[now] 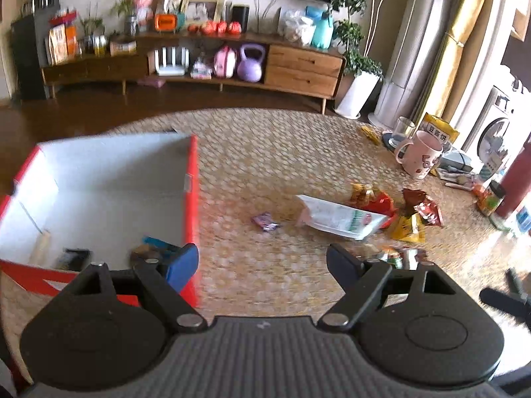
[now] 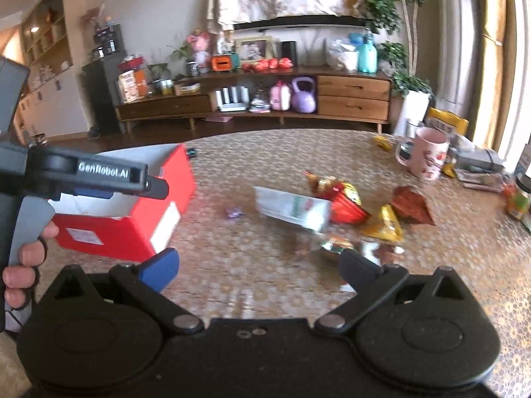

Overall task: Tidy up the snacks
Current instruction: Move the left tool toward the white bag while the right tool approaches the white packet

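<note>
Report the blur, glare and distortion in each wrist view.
Left wrist: motion smear on the red box and snack packets; window glare at right. Right wrist: the white pouch is blurred, bright light at right. Both: fisheye curves the cabinet.

A long low wooden sideboard (image 2: pixel 252 99) on slim legs stands against a pale wall (image 2: pixel 152 10), two drawers at its right end, clutter along its top. Dark wood floor (image 1: pixel 83 106) lies before it. Potted plants (image 1: pixel 356 56) stand right, beside yellow curtains (image 1: pixel 464 33) lit by daylight
</note>
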